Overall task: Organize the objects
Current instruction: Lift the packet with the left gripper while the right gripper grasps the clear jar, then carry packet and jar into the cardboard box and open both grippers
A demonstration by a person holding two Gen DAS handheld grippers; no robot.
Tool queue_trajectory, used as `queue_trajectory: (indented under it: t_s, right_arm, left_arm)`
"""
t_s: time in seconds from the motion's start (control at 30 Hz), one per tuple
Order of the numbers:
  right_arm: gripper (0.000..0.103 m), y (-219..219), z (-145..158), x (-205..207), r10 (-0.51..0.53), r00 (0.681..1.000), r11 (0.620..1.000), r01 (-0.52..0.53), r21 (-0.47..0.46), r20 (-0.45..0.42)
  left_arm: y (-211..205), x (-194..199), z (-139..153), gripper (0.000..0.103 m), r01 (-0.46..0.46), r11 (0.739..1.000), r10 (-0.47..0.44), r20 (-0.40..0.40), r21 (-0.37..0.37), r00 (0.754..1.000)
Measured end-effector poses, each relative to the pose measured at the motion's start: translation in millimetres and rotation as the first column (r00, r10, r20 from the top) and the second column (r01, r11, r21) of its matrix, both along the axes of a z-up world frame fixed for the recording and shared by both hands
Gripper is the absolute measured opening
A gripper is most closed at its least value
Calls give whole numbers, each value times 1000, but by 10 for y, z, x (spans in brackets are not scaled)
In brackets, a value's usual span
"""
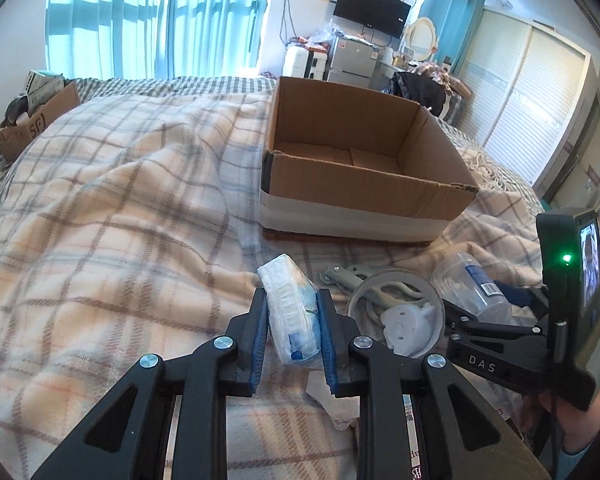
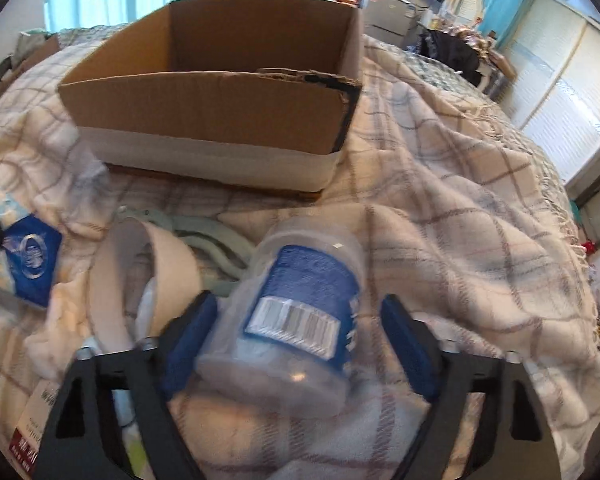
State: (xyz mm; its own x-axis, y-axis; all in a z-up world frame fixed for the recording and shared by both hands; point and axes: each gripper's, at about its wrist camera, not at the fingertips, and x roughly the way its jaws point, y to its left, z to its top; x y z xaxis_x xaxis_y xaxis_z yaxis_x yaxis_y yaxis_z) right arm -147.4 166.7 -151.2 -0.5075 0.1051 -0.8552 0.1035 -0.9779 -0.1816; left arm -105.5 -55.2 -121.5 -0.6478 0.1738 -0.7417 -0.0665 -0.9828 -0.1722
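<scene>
My left gripper [image 1: 294, 304] is shut on a white-and-blue tissue pack [image 1: 290, 312] and holds it on edge over the plaid blanket. The pack also shows at the left of the right wrist view [image 2: 28, 260]. My right gripper [image 2: 300, 320] is open, its blue pads [image 2: 188, 344] on either side of a clear plastic jar with a blue label [image 2: 300, 312] that lies on its side; the left pad is near it, the right stands apart. The jar shows in the left wrist view [image 1: 472, 284]. An open, empty cardboard box [image 1: 364, 160] [image 2: 220, 92] stands on the bed behind.
A roll of wide tape [image 1: 396, 312] [image 2: 112, 280] lies between the pack and the jar, with a white plastic piece [image 1: 408, 324] inside it and grey pliers [image 1: 352, 276] behind. A second box of items [image 1: 36, 112] sits far left. Printed paper [image 2: 32, 420] lies near the front.
</scene>
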Motion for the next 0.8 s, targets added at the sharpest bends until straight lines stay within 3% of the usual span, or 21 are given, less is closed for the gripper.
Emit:
queue_trajectory:
  t_s: [0.17, 0.27, 0.63, 0.8]
  right_arm:
    - [66, -17, 119, 191, 67, 997, 997, -67, -26, -34]
    - [63, -50, 287, 323, 90, 991, 994, -95, -57, -97]
    - [61, -6, 1176, 654, 160, 944, 977, -193, -90, -288]
    - [61, -69, 1634, 465, 209, 906, 966, -251, -70, -368]
  left_arm:
    - [34, 65, 64, 24, 5, 1000, -5, -6, 10, 1000]
    - [69, 130, 127, 24, 5, 1000, -5, -19, 12, 1000]
    - [239, 151, 609, 24, 25, 1000, -24, -104, 4, 994]
    - [327, -128, 899, 24, 46, 999, -49, -151, -22, 987]
